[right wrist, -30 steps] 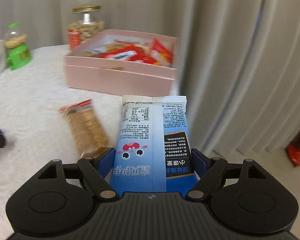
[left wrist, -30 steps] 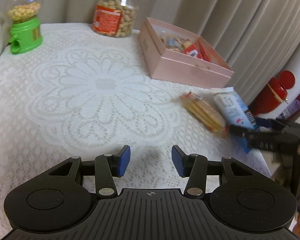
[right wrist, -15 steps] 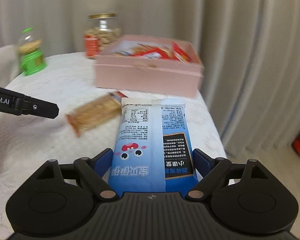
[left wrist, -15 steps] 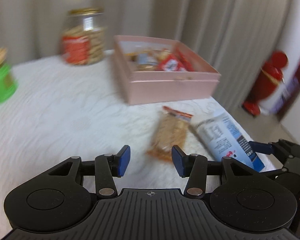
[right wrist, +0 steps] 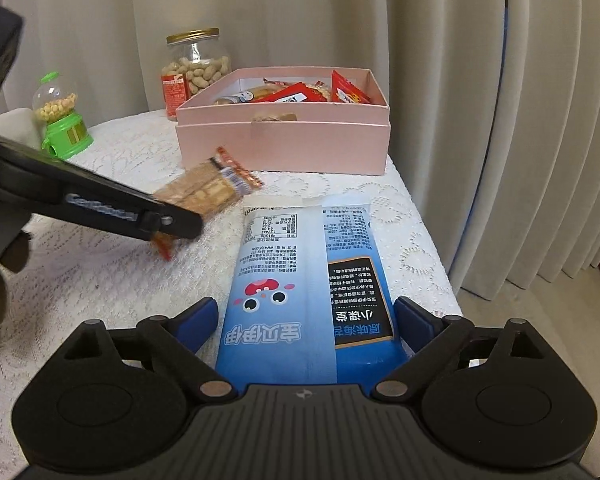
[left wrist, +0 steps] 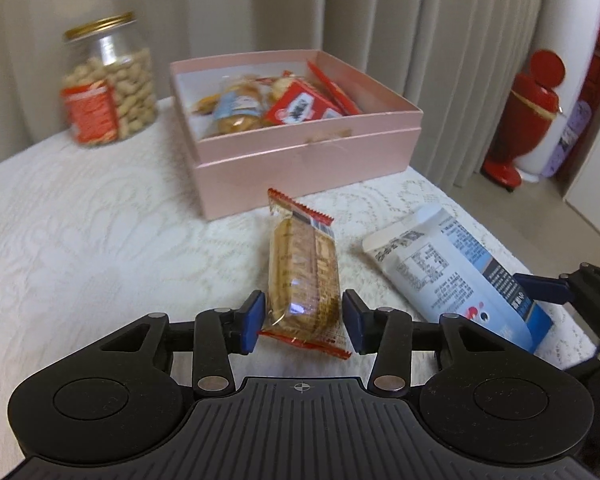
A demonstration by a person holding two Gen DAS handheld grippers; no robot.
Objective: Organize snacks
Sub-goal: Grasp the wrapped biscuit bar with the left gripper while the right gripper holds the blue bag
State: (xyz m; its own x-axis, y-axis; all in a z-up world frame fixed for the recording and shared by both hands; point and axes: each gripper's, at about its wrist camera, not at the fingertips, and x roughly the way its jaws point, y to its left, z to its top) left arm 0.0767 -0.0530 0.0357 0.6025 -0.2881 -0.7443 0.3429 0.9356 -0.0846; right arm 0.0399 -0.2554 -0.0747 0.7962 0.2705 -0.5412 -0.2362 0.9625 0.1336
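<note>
Cracker pack [left wrist: 303, 276] lengthwise toward pink box [left wrist: 300, 160] | left gripper [left wrist: 303, 320] straddling, unclamped | right gripper [right wrist: 306, 320] pinching blue pouch [right wrist: 308, 280]

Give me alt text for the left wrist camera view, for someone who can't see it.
The left gripper has its open jaws around a cracker packet on a white lace tablecloth. Behind sits an open pink box of snacks; a blue pouch lies to the right.

cracker pack [left wrist: 303, 270] between left gripper [left wrist: 303, 322] jaws

Beige pleated curtains [right wrist: 480, 120] hang behind a table under a white lace cloth [left wrist: 80, 240]
</note>
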